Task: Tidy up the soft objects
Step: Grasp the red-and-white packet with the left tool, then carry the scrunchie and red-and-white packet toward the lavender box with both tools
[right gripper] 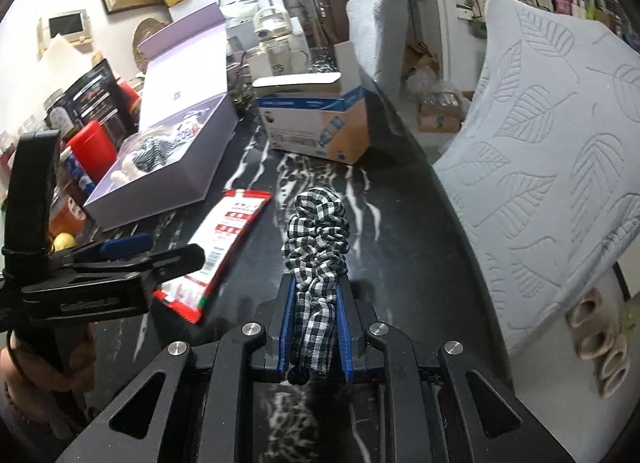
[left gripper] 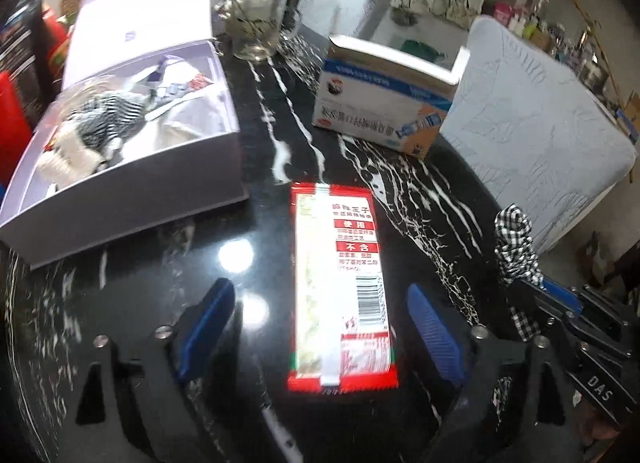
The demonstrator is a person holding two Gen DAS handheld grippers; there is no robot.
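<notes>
Black-framed tongs (right gripper: pixel 315 327), ribbed blue pads (left gripper: pixel 436 331), silver screws (right gripper: pixel 254 329), "DAS" lettering.

One red packet (left gripper: pixel 342 291), one checked scrunchie (right gripper: pixel 316 239), two boxes (left gripper: pixel 132 151) (left gripper: pixel 384 103).

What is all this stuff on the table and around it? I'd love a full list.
table: one, black marble with white veins
snack packet: one, red and white, flat on the table between the open left fingers
lilac box: one, lid up, soft items inside, left side
carton: one, white, blue and orange, far side
glass mug: one, clear, by the box
chairs: two, pale quilted covers, right edge
scrunchie: one, black-and-white check, clamped in the right gripper
left gripper: open
right gripper: shut
</notes>
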